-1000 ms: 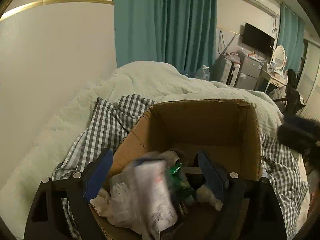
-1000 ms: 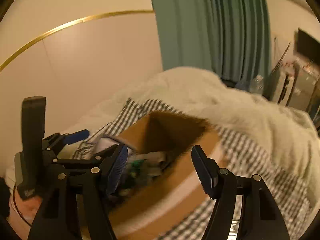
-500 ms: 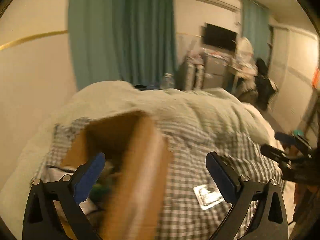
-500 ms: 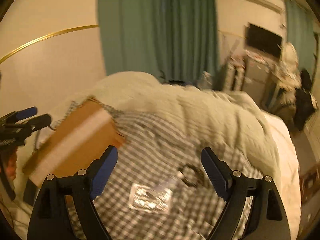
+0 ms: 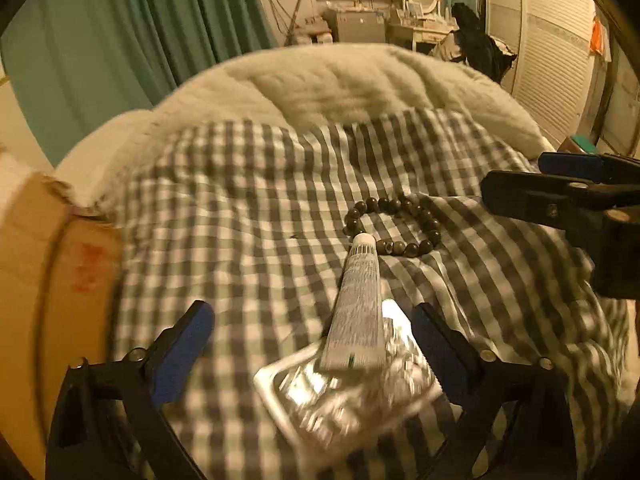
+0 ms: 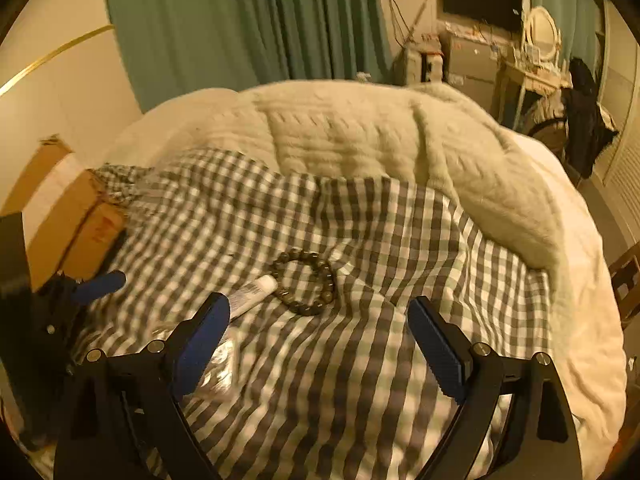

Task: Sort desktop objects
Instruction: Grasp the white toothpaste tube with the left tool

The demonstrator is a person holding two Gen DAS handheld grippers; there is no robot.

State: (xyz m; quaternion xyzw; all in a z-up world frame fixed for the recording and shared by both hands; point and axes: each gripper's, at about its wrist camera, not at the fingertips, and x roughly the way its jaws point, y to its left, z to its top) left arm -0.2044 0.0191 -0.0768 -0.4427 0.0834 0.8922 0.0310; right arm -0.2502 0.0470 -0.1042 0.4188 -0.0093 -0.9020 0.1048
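A white tube (image 5: 358,300) lies on a checked sheet (image 5: 240,220), its flat end resting on a silver blister pack (image 5: 348,400). A dark bead bracelet (image 5: 394,222) lies at the tube's cap. My left gripper (image 5: 310,342) hovers over the tube and pack. Its jaws are closing, both items show between them, and the pads touch neither. My right gripper (image 6: 318,344) hangs just short of the bracelet (image 6: 304,288), jaws opening over bare cloth. The tube (image 6: 254,294) and the pack (image 6: 218,360) lie by its left finger.
A brown cardboard box (image 5: 44,280) stands at the sheet's left edge (image 6: 68,220). A thick cream duvet (image 6: 380,140) is heaped behind the sheet. A blue finger of the other gripper shows at each view's side (image 5: 568,162) (image 6: 100,283). Teal curtains and furniture stand beyond the bed.
Both grippers swung away from above the open cardboard box, rightward and downward over the checked sheet. The box now sits at the left edge. The right jaws have widened.
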